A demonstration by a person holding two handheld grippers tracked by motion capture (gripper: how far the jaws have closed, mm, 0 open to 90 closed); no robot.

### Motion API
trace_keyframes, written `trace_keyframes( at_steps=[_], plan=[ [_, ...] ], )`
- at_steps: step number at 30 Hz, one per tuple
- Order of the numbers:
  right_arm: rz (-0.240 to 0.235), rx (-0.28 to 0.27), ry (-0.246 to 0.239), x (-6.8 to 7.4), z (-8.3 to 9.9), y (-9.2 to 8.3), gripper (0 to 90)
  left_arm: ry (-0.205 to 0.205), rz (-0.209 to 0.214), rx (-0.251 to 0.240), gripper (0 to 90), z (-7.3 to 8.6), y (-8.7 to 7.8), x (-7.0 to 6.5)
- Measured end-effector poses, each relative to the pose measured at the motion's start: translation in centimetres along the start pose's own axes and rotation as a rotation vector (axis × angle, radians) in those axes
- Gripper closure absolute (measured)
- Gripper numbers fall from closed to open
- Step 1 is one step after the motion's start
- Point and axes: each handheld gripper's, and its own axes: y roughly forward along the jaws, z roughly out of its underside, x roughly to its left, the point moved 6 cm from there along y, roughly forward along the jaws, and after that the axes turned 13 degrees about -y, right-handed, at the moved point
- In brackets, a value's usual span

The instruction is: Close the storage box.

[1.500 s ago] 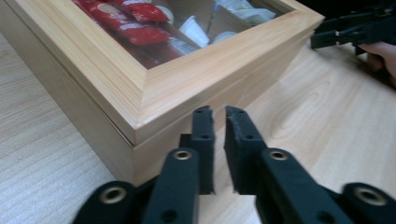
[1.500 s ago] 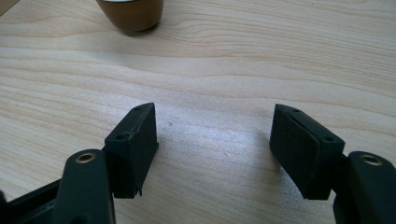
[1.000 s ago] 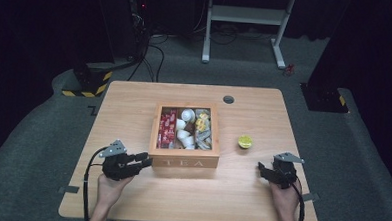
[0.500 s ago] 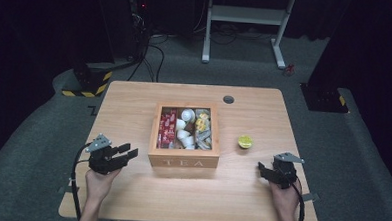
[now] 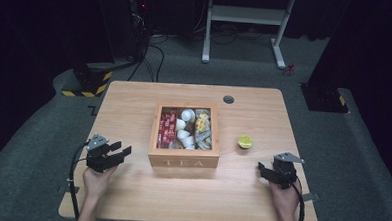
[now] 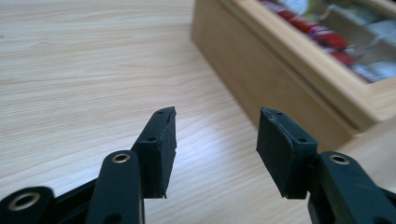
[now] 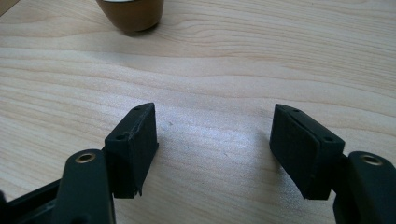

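The table has bare wood all round both grippers. The wooden box, marked "TEA", sits just right of the left gripper, contents too blurry to read. Left jaws have just been opening, nothing between them. The right gripper is spread wide, empty, with a small cup ahead, cut off close up.

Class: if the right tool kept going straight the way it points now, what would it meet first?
Probably bare table. The right tool stands open with nothing between its jaws. The small brown cup sits ahead but off to one side, so it would likely pass it.
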Motion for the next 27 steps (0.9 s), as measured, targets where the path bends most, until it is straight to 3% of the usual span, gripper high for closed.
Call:
trace_keyframes(
  at_steps=[4,10,14,18,19,27],
  plan=[
    [-0.001,0.001,0.002,0.0,0.0,0.0,32.2,-0.020,-0.044,0.012,46.1,0.3,0.7,1.1],
    [0.002,-0.001,0.001,0.0,0.0,0.0,32.1,0.001,-0.112,0.051,42.8,1.5,2.1,2.0],
    [0.002,-0.002,0.000,0.0,0.0,0.0,32.2,-0.015,-0.130,0.078,38.7,2.2,2.9,2.5],
    [0.002,-0.002,0.000,0.0,0.0,0.0,32.2,0.021,-0.183,0.120,34.8,3.1,3.9,2.9],
    [0.002,-0.002,0.000,0.0,0.0,0.0,32.2,0.046,-0.198,0.105,32.5,3.2,4.0,2.9],
    [0.002,-0.002,0.000,0.0,0.0,0.0,32.1,0.035,-0.205,0.105,29.5,3.1,4.3,2.9]
  ],
)
